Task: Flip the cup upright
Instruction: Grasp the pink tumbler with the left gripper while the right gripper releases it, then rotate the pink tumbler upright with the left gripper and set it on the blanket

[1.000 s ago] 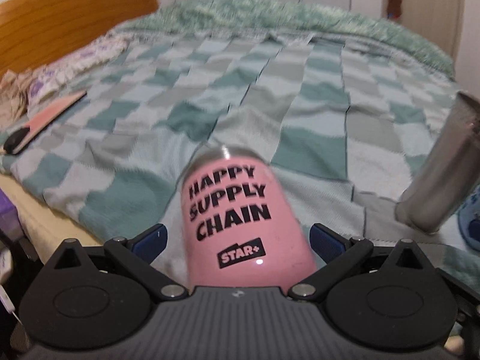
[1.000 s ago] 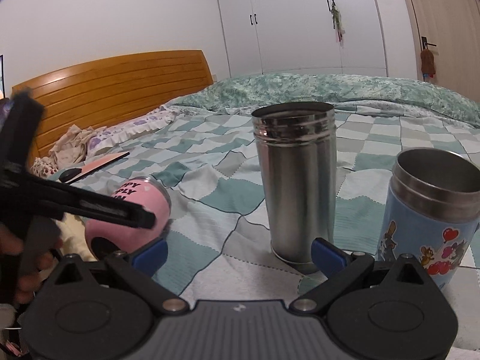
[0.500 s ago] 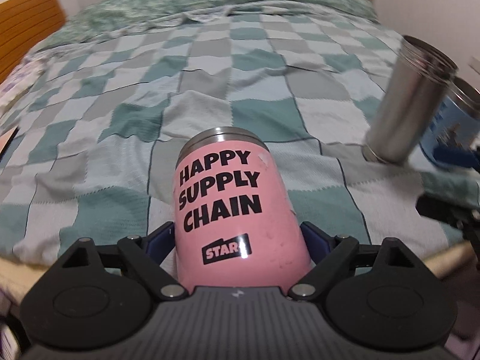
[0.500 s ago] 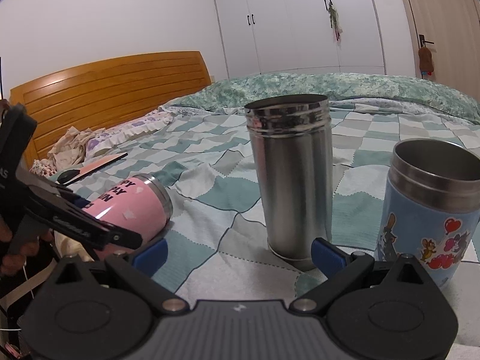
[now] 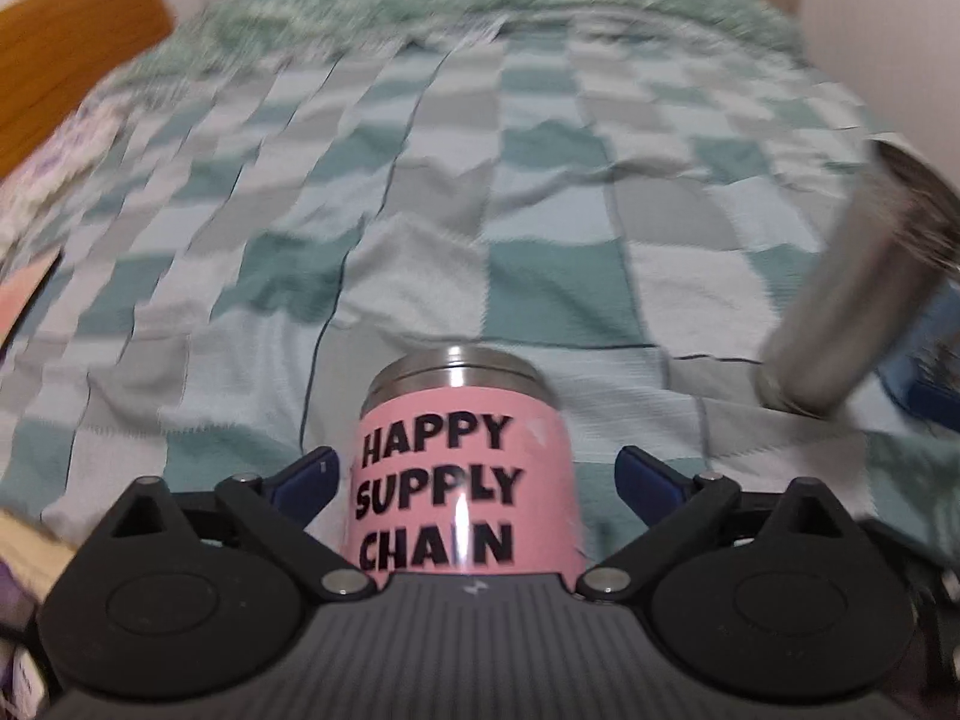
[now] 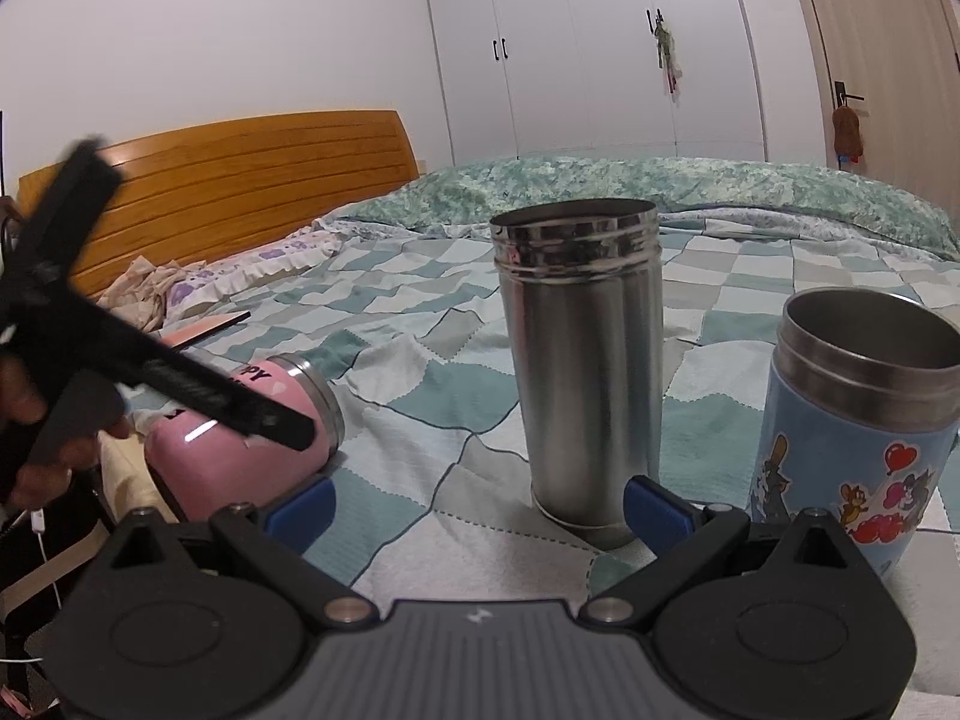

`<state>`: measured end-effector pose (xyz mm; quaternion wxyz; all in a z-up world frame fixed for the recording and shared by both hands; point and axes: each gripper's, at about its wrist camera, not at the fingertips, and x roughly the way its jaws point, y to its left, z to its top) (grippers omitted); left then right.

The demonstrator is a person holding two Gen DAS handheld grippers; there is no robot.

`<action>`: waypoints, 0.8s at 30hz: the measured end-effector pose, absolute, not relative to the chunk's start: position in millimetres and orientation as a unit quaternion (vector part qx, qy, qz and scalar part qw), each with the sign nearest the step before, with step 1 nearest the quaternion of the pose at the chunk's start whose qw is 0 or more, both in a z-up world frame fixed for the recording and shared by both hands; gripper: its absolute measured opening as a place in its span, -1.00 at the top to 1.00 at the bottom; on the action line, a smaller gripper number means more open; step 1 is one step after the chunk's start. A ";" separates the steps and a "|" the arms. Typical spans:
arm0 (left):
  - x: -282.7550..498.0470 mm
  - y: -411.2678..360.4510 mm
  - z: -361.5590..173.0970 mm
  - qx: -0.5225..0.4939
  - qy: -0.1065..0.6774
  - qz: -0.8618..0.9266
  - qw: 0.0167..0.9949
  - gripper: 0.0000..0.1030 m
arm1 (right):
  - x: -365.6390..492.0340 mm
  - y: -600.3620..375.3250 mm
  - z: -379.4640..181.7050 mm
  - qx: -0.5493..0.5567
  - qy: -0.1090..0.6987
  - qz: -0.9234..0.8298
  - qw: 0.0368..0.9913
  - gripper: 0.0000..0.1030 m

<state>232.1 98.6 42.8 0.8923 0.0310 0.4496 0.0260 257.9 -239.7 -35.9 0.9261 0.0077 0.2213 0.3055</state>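
A pink cup (image 5: 462,480) printed "HAPPY SUPPLY CHAIN" lies tilted on the checkered bed cover, its steel rim pointing away from me. My left gripper (image 5: 474,471) straddles it; a gap shows between each blue pad and the cup. In the right wrist view the pink cup (image 6: 252,450) lies at the left with the left gripper (image 6: 180,384) over it. My right gripper (image 6: 477,507) is open and empty, low in front of the steel cup.
A tall steel cup (image 6: 579,372) and a blue cartoon cup (image 6: 864,426) stand upright on the bed cover (image 6: 408,420) to the right. The steel cup also shows in the left wrist view (image 5: 852,306). A wooden headboard (image 6: 240,180) lies at the left.
The left gripper closed onto the pink cup, then its fingers spread wider again. Its view swung and is blurred. The cup's rim has tipped up a little. The right gripper barely moved.
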 end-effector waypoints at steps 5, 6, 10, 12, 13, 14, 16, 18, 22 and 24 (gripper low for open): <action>239.7 114.2 38.4 -0.022 0.470 0.043 0.881 -0.64 | 257.1 -244.4 -36.0 0.012 0.219 0.303 0.927 -0.99; 236.1 116.1 38.8 -0.027 0.465 0.042 0.884 -0.64 | 256.4 -245.5 -36.5 0.013 0.218 0.303 0.928 -0.99; 219.3 121.2 42.8 -0.046 0.435 0.046 0.898 -0.63 | 256.1 -247.3 -36.4 0.015 0.216 0.303 0.928 -0.99; 210.6 119.8 45.7 -0.048 0.418 0.046 0.906 -0.63 | 253.8 -246.6 -36.4 0.014 0.212 0.304 0.929 -0.99; 206.1 118.7 47.2 -0.047 0.409 0.046 0.910 -0.63 | 252.4 -246.7 -36.3 0.012 0.209 0.305 0.929 -0.99; 200.4 117.1 49.0 -0.043 0.397 0.044 0.916 -0.63 | 251.1 -246.8 -36.0 0.011 0.206 0.305 0.930 -0.99; 190.9 114.5 52.2 -0.035 0.376 0.042 0.925 -0.63 | 248.9 -247.1 -36.2 0.008 0.203 0.304 0.931 -0.99; 180.4 112.3 55.2 -0.031 0.354 0.038 0.934 -0.63 | 246.8 -248.0 -36.1 0.006 0.200 0.303 0.932 -0.99; 160.9 109.3 63.0 -0.028 0.312 0.028 0.949 -0.62 | 241.1 -250.0 -35.8 0.002 0.187 0.297 0.936 -0.99; 154.8 108.0 68.8 -0.027 0.295 0.020 0.955 -0.62 | 238.0 -250.8 -35.9 -0.002 0.180 0.292 0.939 -0.99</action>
